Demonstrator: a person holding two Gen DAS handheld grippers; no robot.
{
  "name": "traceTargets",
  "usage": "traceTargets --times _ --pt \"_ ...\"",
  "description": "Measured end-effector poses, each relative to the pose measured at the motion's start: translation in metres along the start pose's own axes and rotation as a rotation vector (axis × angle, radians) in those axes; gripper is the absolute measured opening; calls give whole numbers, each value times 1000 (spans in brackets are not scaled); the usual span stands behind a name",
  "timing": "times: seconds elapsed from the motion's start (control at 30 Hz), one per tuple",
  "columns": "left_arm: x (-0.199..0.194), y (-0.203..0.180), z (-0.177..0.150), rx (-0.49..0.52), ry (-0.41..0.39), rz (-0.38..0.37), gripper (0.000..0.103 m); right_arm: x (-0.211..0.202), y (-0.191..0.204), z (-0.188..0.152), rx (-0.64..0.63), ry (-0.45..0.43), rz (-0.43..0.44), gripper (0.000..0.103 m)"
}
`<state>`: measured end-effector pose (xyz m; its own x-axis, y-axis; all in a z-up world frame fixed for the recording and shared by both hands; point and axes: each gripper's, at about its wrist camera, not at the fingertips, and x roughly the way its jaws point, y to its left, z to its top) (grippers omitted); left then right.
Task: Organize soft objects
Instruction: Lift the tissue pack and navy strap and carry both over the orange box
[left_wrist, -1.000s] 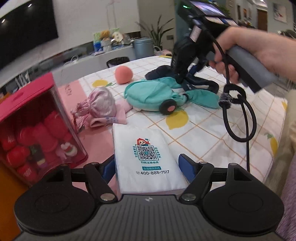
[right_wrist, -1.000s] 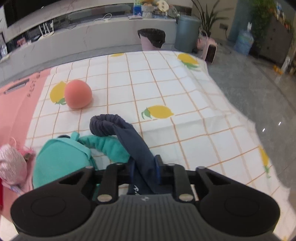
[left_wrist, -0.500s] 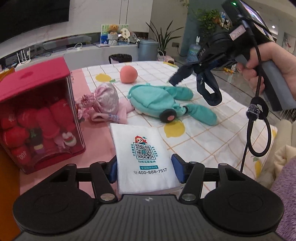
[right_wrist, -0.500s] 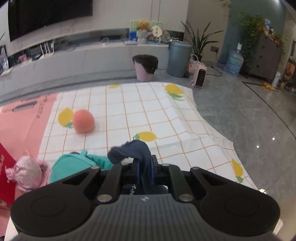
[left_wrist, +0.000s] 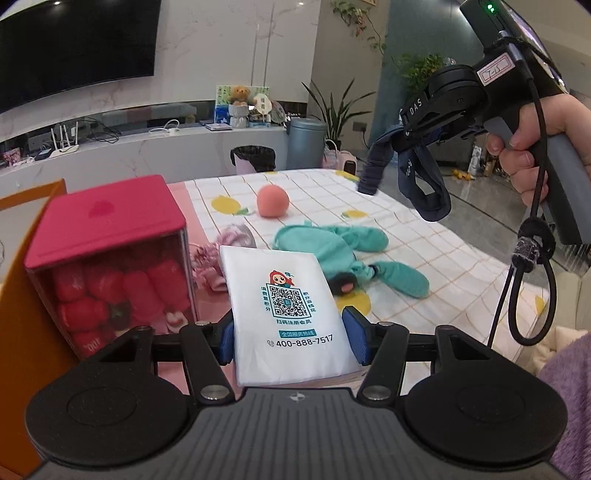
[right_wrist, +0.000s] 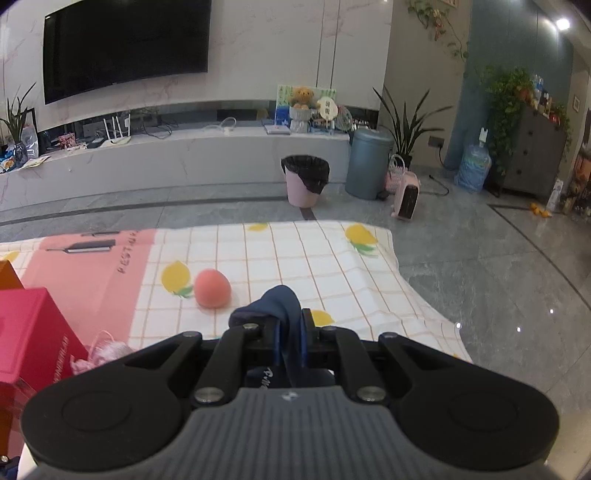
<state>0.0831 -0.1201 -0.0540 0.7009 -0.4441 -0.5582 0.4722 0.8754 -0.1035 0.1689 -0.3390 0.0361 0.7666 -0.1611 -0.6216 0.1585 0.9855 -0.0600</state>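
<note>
- A white tissue pack (left_wrist: 288, 310) is pinched between the blue pads of the left claw (left_wrist: 290, 338), raised above the bench (left_wrist: 424, 236).
- A navy fabric band (left_wrist: 421, 181) is clamped in the right claw (right_wrist: 290, 338), dangling clear.
- Beyond, a teal plush (left_wrist: 332, 247) and peach ball (left_wrist: 272, 200) are left unsorted.
- Carrying appears underway; a drop-off spot is needed next.

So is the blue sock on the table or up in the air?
Up in the air. The blue sock dangles from the right tongs, shut on it, clear of the table.
</note>
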Motion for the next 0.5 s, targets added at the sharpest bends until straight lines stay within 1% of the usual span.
traceTargets --times 0.13,0.33,0.5 --pt "-11 8 10 -44 -32 -4 66 -17 15 14 -10 -34 1 8" --pt "-35 26 32 -98 -97 6 66 -58 50 39 -47 -123 27 8" --pt "-59 50 53 -155 -139 58 66 -92 87 59 -60 -195 86 8"
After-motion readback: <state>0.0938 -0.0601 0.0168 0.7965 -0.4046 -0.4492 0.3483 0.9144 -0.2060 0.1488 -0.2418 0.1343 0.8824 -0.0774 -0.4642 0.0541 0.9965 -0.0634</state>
